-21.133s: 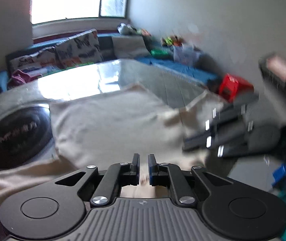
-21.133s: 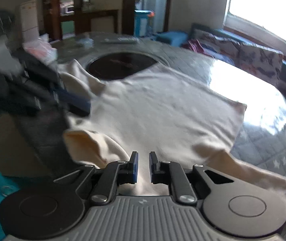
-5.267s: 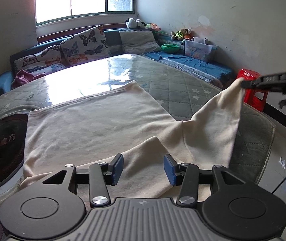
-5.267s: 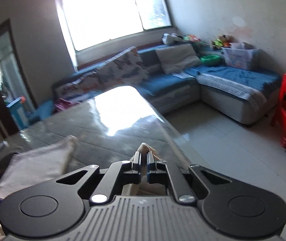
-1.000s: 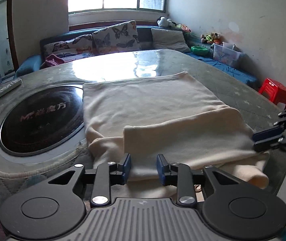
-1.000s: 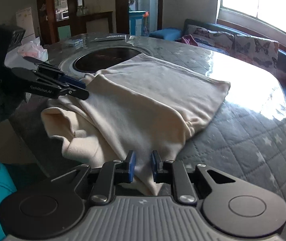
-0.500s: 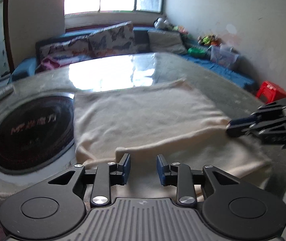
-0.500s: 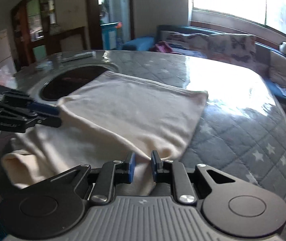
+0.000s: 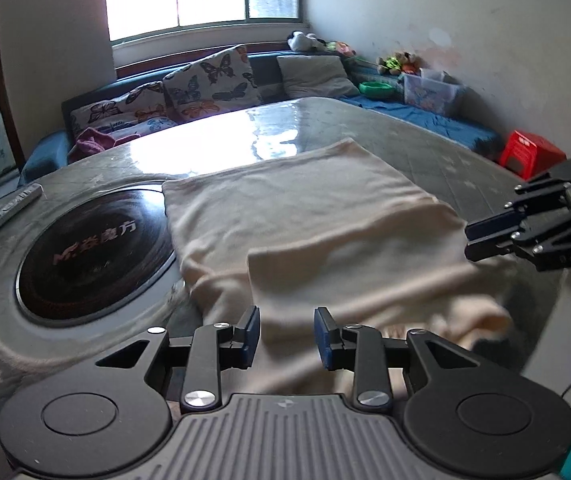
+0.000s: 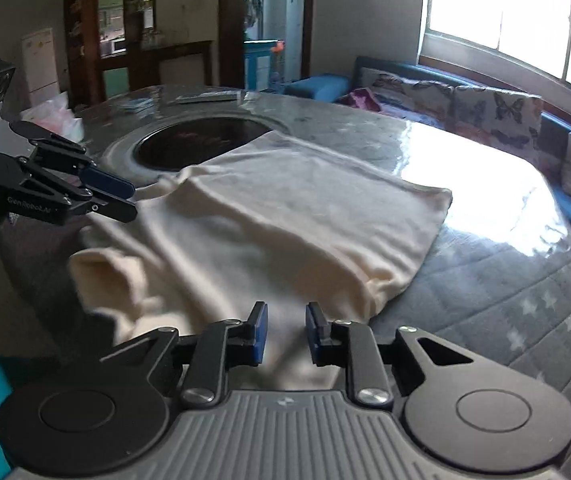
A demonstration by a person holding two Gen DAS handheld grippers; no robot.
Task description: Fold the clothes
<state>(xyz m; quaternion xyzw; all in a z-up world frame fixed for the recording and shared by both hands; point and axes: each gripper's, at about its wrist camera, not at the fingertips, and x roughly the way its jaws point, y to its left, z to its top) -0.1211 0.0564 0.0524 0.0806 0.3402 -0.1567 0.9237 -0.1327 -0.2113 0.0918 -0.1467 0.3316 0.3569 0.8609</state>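
A cream garment (image 9: 305, 208) (image 10: 285, 208) lies folded on the grey quilted table (image 9: 437, 148) (image 10: 505, 280), with a loose bunched part hanging at the near edge. My left gripper (image 9: 287, 334) (image 10: 131, 202) hovers open just above the garment's near left part, with nothing between its fingers. My right gripper (image 10: 285, 332) (image 9: 470, 242) hovers at the garment's right side. Its jaws are slightly apart and hold nothing.
A round black cooktop (image 9: 85, 248) (image 10: 201, 144) is set into the table beside the garment. A remote (image 9: 9, 208) lies at the far left. A sofa with butterfly cushions (image 9: 205, 84), a red stool (image 9: 533, 152) and a white bag (image 10: 53, 120) surround the table.
Both grippers have shifted slightly over the garment and stay open. The garment lies folded much as before.
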